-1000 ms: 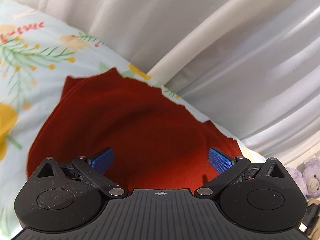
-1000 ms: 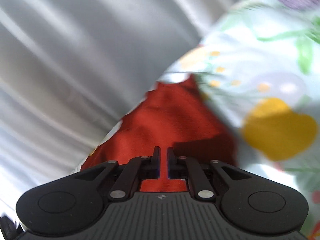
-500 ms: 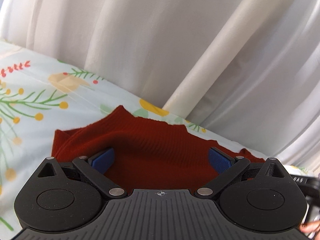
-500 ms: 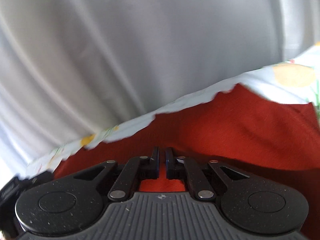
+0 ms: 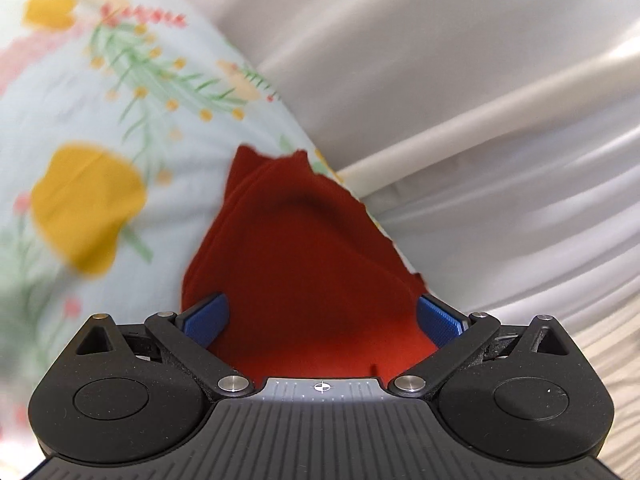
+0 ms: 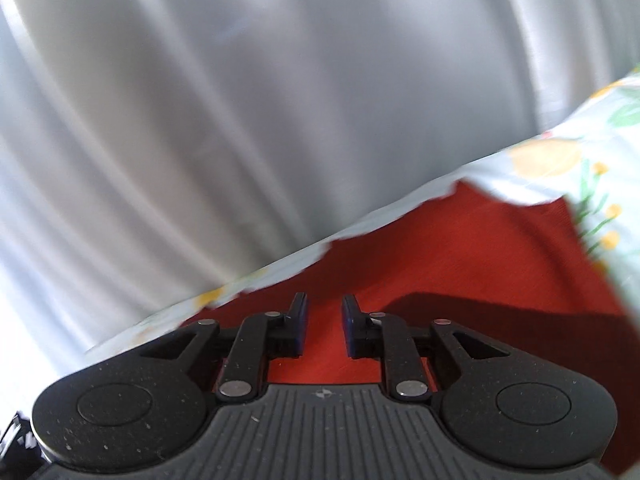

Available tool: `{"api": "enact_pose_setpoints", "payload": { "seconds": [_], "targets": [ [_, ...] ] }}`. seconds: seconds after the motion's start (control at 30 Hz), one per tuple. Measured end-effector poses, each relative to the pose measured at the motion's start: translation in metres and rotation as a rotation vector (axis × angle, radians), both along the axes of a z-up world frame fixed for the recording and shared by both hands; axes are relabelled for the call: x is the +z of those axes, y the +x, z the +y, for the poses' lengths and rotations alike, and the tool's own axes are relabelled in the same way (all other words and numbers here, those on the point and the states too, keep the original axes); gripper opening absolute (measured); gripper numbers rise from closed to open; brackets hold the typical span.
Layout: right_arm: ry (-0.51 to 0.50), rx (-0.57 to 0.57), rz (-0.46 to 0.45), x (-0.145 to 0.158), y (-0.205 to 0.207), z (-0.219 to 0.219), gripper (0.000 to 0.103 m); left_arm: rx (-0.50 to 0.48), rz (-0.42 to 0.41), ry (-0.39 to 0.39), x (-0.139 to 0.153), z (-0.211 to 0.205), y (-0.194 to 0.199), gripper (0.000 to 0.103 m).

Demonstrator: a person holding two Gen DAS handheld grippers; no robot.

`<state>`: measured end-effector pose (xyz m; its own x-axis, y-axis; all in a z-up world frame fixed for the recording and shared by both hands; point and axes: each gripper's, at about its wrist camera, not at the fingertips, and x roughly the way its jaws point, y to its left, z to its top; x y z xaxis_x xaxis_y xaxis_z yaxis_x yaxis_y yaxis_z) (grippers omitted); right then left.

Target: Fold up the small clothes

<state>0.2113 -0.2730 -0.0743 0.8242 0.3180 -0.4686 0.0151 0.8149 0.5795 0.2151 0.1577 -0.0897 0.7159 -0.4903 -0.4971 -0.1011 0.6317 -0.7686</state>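
Red cloth point(image 5: 304, 264) folded on a flowered bed sheet point(image 5: 80, 128), beside a white curtain point(image 5: 460, 60).
Left tool point(image 5: 322, 316) hangs over the cloth with blue pads spread wide, gripping nothing; the cloth runs toward 12 o'clock. Right tool point(image 6: 323, 320) has just been opening, its jaws now a narrow gap apart above the cloth, nothing pinched; the sheet's edge lies toward 1 o'clock.

No words, numbers or brand names can be read. The only sign is a small round cross mark on the black body of the left gripper point(image 5: 322, 312), and a small blurry mark at the same spot on the right gripper point(image 6: 323, 322).
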Motion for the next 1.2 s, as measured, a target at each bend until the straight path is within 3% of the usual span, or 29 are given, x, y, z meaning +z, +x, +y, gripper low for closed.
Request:
{"api": "enact_pose_setpoints", "payload": {
  "seconds": [0.2, 0.37, 0.6, 0.7, 0.8, 0.83, 0.9, 1.0, 1.13, 1.2],
  "targets": [
    [0.014, 0.209, 0.052, -0.010, -0.031, 0.071, 0.019, 0.010, 0.078, -0.171, -0.010, 0.006, -0.027, 0.103],
    [-0.012, 0.301, 0.094, -0.018, -0.037, 0.106, 0.019, 0.049, 0.098, -0.209, -0.029, 0.010, -0.030, 0.101],
    [-0.123, 0.355, 0.063, -0.016, -0.029, 0.137, 0.019, 0.123, 0.040, -0.296, -0.037, 0.022, -0.003, 0.096],
    [-0.131, 0.356, 0.059, -0.019, -0.027, 0.143, 0.019, 0.133, 0.051, -0.292, -0.042, 0.027, 0.014, 0.078],
    [-0.136, 0.379, 0.067, -0.022, -0.026, 0.145, 0.019, 0.134, 0.090, -0.282, -0.049, 0.030, 0.029, 0.046],
    [-0.142, 0.383, 0.064, -0.022, -0.027, 0.145, 0.019, 0.130, 0.098, -0.295, -0.053, 0.030, 0.033, 0.041],
    [-0.163, 0.392, 0.060, -0.022, -0.029, 0.145, 0.019, 0.135, 0.122, -0.329, -0.061, 0.032, 0.039, 0.020],
    [-0.193, 0.403, 0.067, -0.017, -0.029, 0.148, 0.019, 0.142, 0.113, -0.364, -0.062, 0.034, 0.039, 0.016],
    [-0.217, 0.360, 0.020, -0.009, -0.035, 0.149, 0.019, 0.128, 0.076, -0.328, -0.048, 0.030, 0.034, 0.016],
    [-0.264, 0.366, 0.039, -0.012, -0.033, 0.155, 0.019, 0.123, 0.078, -0.295, -0.040, 0.026, 0.035, 0.015]
  ]
}}
